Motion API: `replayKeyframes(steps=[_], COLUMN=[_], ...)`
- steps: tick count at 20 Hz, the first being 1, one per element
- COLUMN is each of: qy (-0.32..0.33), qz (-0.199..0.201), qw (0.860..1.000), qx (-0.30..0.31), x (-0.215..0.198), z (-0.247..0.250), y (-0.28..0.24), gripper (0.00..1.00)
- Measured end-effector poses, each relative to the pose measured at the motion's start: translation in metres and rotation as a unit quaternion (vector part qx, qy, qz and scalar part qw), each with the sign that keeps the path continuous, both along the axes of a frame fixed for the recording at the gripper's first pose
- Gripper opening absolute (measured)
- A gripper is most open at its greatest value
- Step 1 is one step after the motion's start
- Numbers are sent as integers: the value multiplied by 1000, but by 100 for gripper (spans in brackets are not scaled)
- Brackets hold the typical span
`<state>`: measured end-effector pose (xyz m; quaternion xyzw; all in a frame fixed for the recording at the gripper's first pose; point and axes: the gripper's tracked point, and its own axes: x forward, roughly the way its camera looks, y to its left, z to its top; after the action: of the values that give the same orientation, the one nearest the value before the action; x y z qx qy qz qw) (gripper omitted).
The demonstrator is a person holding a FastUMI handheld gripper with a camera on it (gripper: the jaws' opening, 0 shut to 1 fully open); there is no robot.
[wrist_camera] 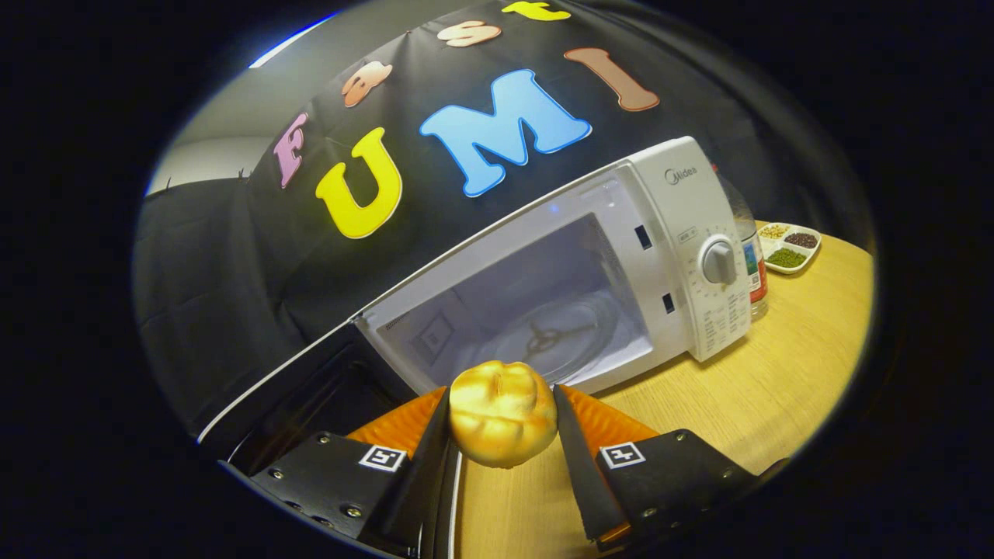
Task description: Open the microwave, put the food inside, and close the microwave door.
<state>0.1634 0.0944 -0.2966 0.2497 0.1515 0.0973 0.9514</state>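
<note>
A golden bread roll (502, 414) sits clamped between my two fingers, and my gripper (502, 419) is shut on it, held above the wooden table. Just beyond the roll stands a white microwave (683, 233) with its door (295, 396) swung wide open to the left. Inside the lit cavity I see the glass turntable (555, 334), bare, straight ahead of the fingers. The control panel with a round dial (719, 262) is on the microwave's right side.
The wooden table (784, 396) stretches out to the right of the microwave. Behind the microwave stands a clear bottle (755, 264), and further back a white divided dish (790, 247) holds beans and grains. Black cloth walls the booth behind.
</note>
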Motion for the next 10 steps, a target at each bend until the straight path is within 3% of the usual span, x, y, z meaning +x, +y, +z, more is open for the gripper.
replayKeyframes(steps=[10], qy=[18], qz=[-49], qw=[998], qx=[26], x=[94], z=[-24], y=[16], gripper=[76])
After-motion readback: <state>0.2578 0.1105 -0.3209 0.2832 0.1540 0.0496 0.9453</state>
